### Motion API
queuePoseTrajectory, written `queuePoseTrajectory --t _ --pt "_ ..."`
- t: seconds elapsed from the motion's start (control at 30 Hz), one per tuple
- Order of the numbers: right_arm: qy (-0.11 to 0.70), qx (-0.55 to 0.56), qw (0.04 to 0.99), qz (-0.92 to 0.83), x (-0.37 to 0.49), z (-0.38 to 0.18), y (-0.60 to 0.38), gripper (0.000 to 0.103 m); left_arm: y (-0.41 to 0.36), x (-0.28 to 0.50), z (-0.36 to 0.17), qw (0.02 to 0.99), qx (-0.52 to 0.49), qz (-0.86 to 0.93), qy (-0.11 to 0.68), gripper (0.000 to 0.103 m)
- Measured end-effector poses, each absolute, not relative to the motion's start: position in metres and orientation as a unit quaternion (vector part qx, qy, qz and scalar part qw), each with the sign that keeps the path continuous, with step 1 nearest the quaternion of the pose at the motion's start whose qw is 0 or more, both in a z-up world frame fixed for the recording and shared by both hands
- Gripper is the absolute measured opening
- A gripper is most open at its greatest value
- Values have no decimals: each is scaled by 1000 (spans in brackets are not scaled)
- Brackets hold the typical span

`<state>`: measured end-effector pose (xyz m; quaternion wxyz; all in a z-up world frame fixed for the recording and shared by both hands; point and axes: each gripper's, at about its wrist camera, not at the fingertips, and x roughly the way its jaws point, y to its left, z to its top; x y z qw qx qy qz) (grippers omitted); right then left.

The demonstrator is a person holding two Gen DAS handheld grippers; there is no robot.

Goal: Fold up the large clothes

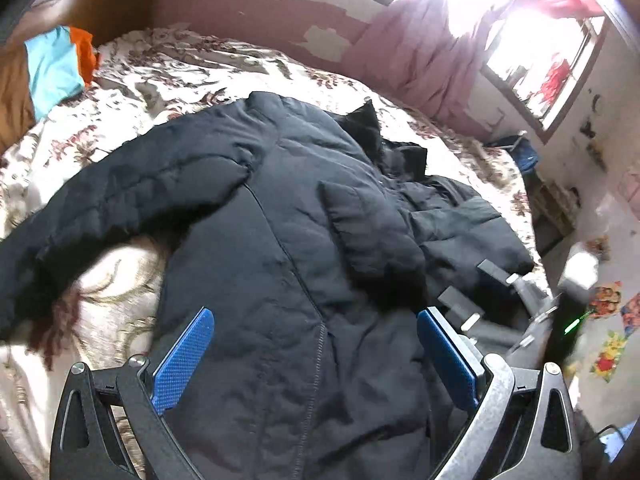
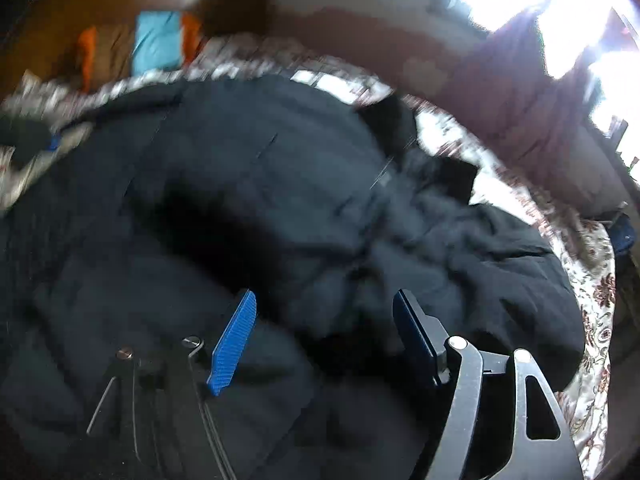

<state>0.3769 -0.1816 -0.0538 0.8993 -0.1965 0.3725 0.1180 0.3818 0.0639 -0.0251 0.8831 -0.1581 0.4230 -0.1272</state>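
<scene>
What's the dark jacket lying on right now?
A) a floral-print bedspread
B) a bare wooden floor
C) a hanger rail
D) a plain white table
A: the black jacket is spread over the floral bedspread, whose cream and maroon flower print shows around it in the left wrist view and along its right side in the right wrist view.

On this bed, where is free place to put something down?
Bare floral bedspread lies beyond the black jacket, toward the turquoise and orange cloth. A smaller patch sits under the jacket's sleeve. The middle is crowded by the jacket.
</scene>
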Motion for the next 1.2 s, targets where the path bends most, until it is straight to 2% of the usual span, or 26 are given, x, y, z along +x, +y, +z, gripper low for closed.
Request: queuePoseTrajectory --t 0.4,0.43,0.47,0.5,0.57,0.6,0.67,0.83,1.0,1.07,1.13,1.2 --pt "381 -50 921 66 318 -62 -276 67 18 428 -57 858 -219 -177 430 101" --pt "380 -32 922 63 313 -64 -283 67 14 434 -59 856 -222 -172 434 99" --pt "378 -24 923 62 314 -64 -287 67 11 436 -60 854 -224 -168 438 86" --pt "373 -11 926 60 311 -64 -292 67 7 443 -61 852 -230 -163 441 77" --pt "361 -5 931 58 310 -63 -296 67 1 451 -65 849 -233 -150 450 47" --pt "353 -9 934 56 311 -60 -296 67 -2 455 -66 851 -228 -144 451 42" --pt "345 -21 937 56 318 -55 -294 67 -4 457 -61 863 -212 -141 436 10" --pt "314 -19 947 61 345 -24 -296 67 -14 450 -26 917 -120 -102 367 7" --pt "317 30 943 92 396 -14 -293 66 8 438 0 946 -81 -39 310 7" --pt "333 42 937 100 425 -23 -285 61 15 441 -3 944 -69 -36 320 7" --pt "363 52 925 103 460 -40 -273 47 19 446 -13 939 -64 -35 337 7" --pt "393 55 913 100 489 -62 -261 38 21 449 -22 934 -64 -33 350 7"
